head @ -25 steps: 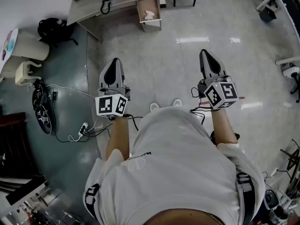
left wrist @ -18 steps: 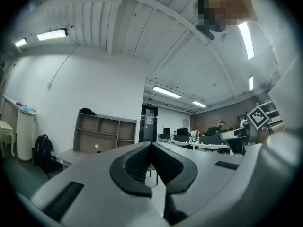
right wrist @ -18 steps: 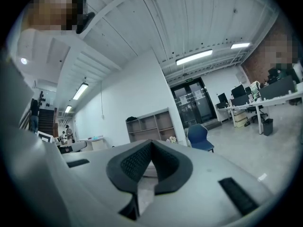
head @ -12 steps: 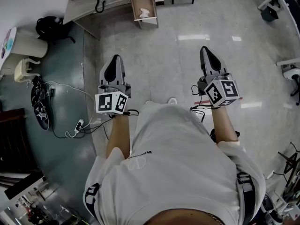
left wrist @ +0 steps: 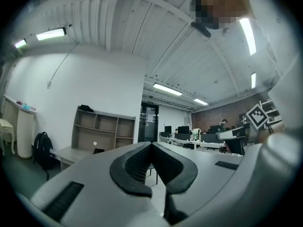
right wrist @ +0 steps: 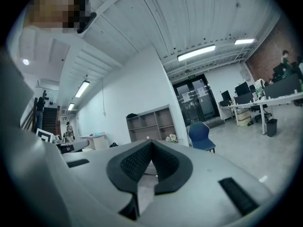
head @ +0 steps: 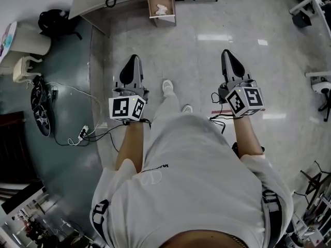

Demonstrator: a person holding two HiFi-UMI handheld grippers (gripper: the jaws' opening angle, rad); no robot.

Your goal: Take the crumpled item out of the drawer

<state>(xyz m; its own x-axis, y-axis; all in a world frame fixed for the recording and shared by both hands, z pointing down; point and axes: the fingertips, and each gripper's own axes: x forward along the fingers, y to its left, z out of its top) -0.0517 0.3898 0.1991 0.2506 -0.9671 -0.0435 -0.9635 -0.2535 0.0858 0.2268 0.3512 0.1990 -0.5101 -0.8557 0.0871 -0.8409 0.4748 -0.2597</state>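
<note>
Far ahead of both jaws, in the head view, the crumpled item (head: 162, 8) is seen lying in the open drawer (head: 162, 21) pulled out from the worktop (head: 90, 4). The left gripper (head: 133, 59) and right gripper (head: 226, 52) are held over the floor (head: 196, 61), well apart from the drawer.

From the left gripper view, the jaws are seen pressed together with nothing between them.

From the right gripper view, the jaws are also seen closed and empty, and a blue chair (right wrist: 201, 135) is seen past them.
</note>
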